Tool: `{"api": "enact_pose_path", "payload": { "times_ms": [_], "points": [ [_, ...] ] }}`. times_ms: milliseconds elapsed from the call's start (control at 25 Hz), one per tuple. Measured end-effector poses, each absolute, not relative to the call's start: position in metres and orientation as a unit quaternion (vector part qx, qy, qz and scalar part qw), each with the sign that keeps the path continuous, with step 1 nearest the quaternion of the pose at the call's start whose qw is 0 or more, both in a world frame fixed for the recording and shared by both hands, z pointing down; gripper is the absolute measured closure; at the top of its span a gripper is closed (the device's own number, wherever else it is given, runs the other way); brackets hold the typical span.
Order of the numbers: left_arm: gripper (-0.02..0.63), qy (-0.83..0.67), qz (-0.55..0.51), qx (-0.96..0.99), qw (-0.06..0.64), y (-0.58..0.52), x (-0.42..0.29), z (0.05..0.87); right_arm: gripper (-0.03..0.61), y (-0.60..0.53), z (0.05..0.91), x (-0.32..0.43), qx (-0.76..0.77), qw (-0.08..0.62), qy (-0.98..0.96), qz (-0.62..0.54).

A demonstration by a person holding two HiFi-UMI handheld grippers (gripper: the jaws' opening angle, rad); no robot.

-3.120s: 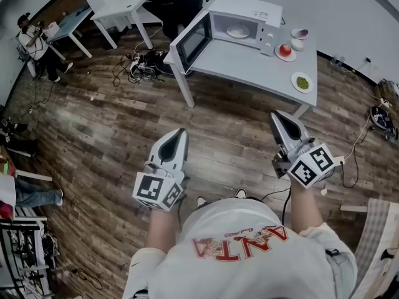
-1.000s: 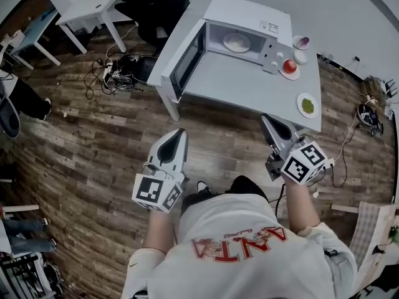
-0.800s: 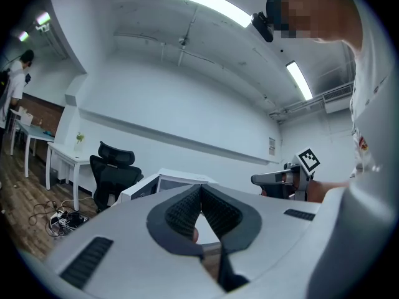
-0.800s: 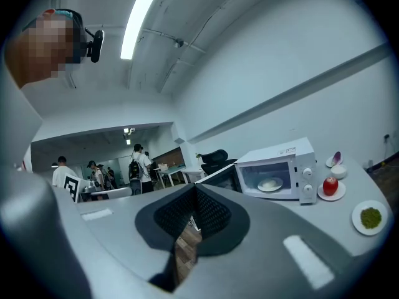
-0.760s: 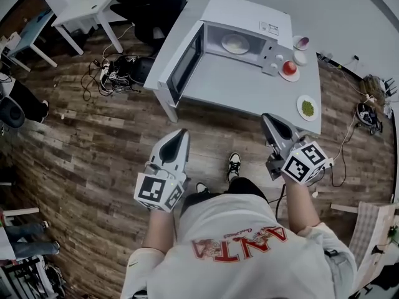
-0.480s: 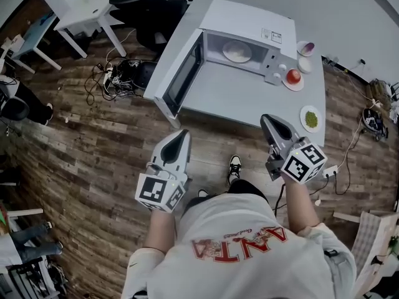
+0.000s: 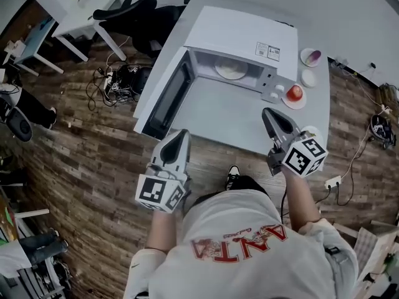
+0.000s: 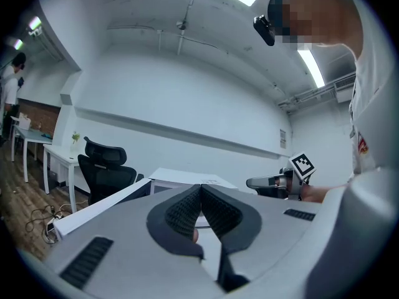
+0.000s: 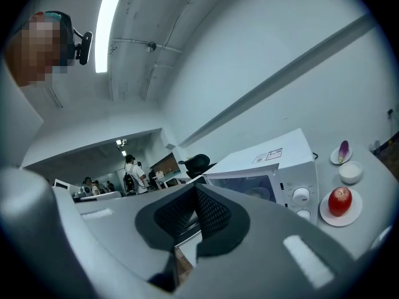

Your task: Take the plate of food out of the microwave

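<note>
The white microwave (image 7: pixel 246 39) stands on the grey table (image 7: pixel 218 117) with its door (image 7: pixel 168 95) swung open to the left. Inside lies a pale plate of food (image 7: pixel 230 69); it shows only dimly in the right gripper view, behind the microwave (image 9: pixel 268 167) front. My left gripper (image 7: pixel 182 133) is shut and empty, over the table's near edge in front of the door. My right gripper (image 7: pixel 268 112) is also shut and empty, over the table's near right part, short of the control panel. Both are well short of the plate.
A red apple on a small plate (image 7: pixel 294 93), a little white bowl (image 7: pixel 308 78) and a dish with something purple (image 7: pixel 311 56) sit right of the microwave. A black office chair (image 7: pixel 134 11), a white side table (image 7: pixel 75 5) and floor cables (image 7: pixel 118 76) lie left.
The person has walked up to the table, so the microwave and table now lie much nearer under both grippers. Both grippers stayed shut and empty.
</note>
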State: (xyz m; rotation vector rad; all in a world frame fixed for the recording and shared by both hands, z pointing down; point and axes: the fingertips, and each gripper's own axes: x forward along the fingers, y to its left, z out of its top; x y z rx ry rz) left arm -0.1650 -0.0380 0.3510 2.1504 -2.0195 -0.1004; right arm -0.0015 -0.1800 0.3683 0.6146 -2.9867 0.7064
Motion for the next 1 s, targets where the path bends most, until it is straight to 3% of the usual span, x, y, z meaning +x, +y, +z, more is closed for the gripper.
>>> {"api": "enact_pose_path", "payload": {
  "times_ms": [720,1000],
  "points": [
    [0.604,-0.665,-0.003,0.735,0.132,-0.127,-0.174,0.382,0.577,-0.249,0.446,-0.033,0.221,-0.016,-0.88,0.42],
    [0.604,-0.643,0.002,0.752,0.146,-0.135,-0.191,0.398,0.504,-0.27,0.49,-0.071,0.261,-0.051,-0.827,0.495]
  ]
}}
